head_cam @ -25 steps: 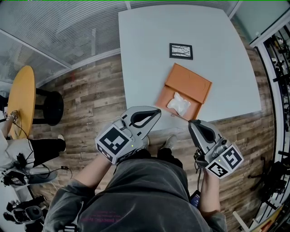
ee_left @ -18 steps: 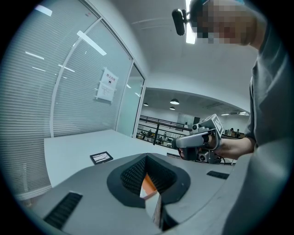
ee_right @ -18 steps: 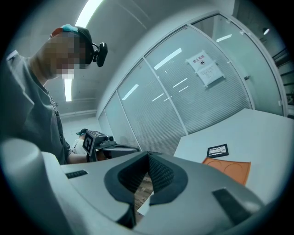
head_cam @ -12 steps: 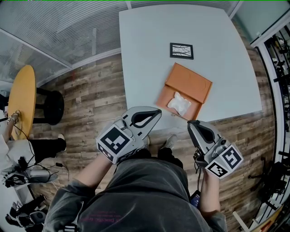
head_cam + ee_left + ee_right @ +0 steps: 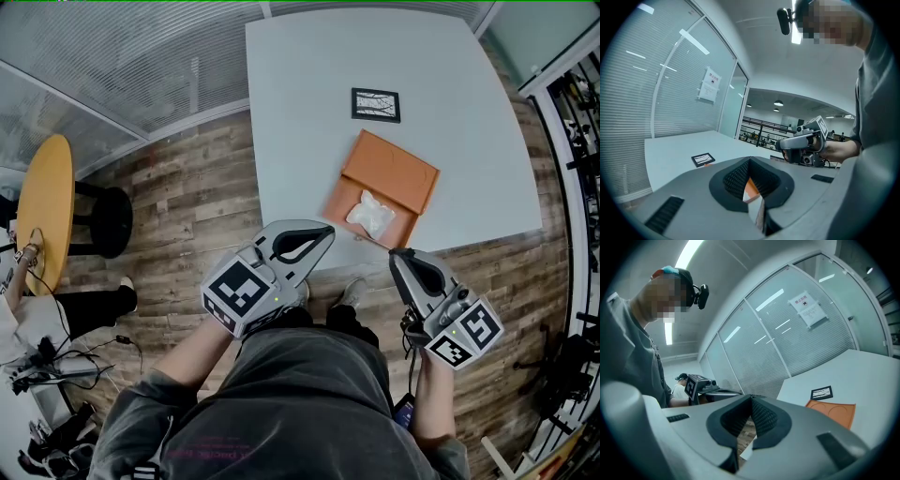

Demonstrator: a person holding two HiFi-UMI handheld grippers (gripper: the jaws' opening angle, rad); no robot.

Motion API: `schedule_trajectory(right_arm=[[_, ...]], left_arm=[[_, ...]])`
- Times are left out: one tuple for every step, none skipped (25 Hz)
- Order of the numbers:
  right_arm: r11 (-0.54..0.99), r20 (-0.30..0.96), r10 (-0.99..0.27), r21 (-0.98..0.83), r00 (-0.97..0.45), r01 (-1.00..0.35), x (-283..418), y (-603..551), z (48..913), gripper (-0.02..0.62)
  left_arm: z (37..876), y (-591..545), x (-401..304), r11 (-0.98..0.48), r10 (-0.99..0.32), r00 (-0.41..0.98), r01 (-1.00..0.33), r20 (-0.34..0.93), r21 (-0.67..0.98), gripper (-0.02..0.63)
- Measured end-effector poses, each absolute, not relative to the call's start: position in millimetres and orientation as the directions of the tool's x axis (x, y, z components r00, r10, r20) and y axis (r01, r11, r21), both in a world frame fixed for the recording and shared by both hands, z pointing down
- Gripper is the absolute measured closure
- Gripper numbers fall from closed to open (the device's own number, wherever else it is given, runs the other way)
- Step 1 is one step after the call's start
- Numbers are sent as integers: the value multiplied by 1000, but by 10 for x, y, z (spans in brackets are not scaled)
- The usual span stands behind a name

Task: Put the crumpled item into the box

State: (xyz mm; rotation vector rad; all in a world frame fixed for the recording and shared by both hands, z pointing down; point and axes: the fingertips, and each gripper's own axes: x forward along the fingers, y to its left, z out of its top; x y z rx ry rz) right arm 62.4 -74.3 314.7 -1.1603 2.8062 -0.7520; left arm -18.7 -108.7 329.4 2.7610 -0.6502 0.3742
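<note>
White and crumpled, the item point(image 5: 370, 215) sits inside the open orange box point(image 5: 394, 173) near the front edge of the pale table point(image 5: 309, 112), a small black-framed card point(image 5: 376, 105) just beyond it. Both claws are clenched on nothing, left gripper point(image 5: 323, 232) and right gripper point(image 5: 398, 255) held at the table's near edge, apart from the box.

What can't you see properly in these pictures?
- Crumpled item: seen clearly only in the head view, too small to tell paper from cloth.
- Black card: its drawing is too small in every view.
- Wall notice: right gripper view, print too small to read.
- Orange box: in the left gripper view the shut left claw hides all but a sliver.
</note>
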Motion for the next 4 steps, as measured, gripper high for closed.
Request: schedule_trajectory(right_arm=[[609, 166, -669, -436, -725, -662, 627, -748, 3151, 595], [609, 167, -669, -436, -725, -662, 629, -752, 3155, 595], [609, 167, -668, -436, -725, -662, 631, -757, 3158, 595], [609, 168, -668, -436, -725, -662, 633, -761, 3162, 595]], left_arm=[[3301, -1091, -185, -860, -393, 865, -466, 311, 209, 594], [3307, -1095, -184, -860, -393, 865, -466, 312, 209, 594], [3314, -1099, -183, -859, -393, 865, -466, 313, 210, 594], [3321, -1103, -183, -859, -393, 864, -467, 314, 210, 594]])
